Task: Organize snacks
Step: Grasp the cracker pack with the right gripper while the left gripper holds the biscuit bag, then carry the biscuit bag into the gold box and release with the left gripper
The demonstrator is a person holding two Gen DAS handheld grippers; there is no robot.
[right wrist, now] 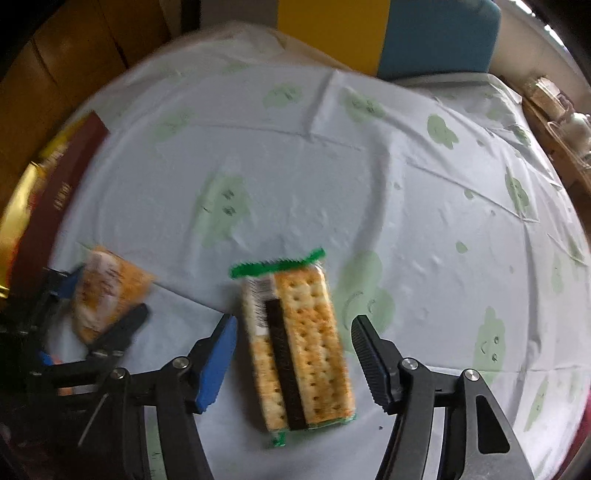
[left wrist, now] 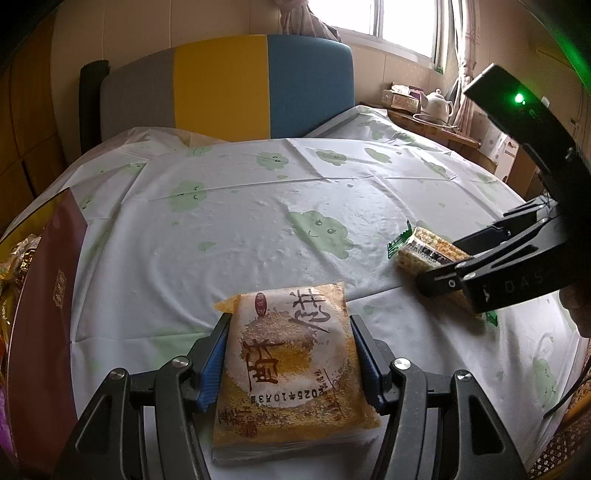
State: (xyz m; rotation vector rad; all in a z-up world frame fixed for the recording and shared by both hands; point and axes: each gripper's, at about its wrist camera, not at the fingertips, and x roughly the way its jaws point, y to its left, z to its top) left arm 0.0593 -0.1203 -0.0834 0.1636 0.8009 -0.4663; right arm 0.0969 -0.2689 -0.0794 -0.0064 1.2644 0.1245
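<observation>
Between my left gripper's (left wrist: 290,360) 2 fingers sits the orange pastry packet (left wrist: 291,373), pads pressing both edges. Beyond, my right gripper (right wrist: 293,363) stands open astride the cracker pack (right wrist: 297,350) on the tablecloth (left wrist: 236,221), untouched.

You are working at a table (left wrist: 258,206) covered with a pale cloth printed with green cloud faces, creased along its fold lines. Behind it you see a chair back (left wrist: 229,88) in grey, yellow and blue panels. Daylight pours through a window (left wrist: 373,18) at the upper right, with pinkish curtains (left wrist: 463,74) hanging at either side. Below it stands a wooden side table (left wrist: 436,133) carrying a white teapot (left wrist: 437,103) and a tissue box (left wrist: 402,98). Cream panelled walls (left wrist: 147,37) run left toward brown wooden cabinets (right wrist: 74,51).
</observation>
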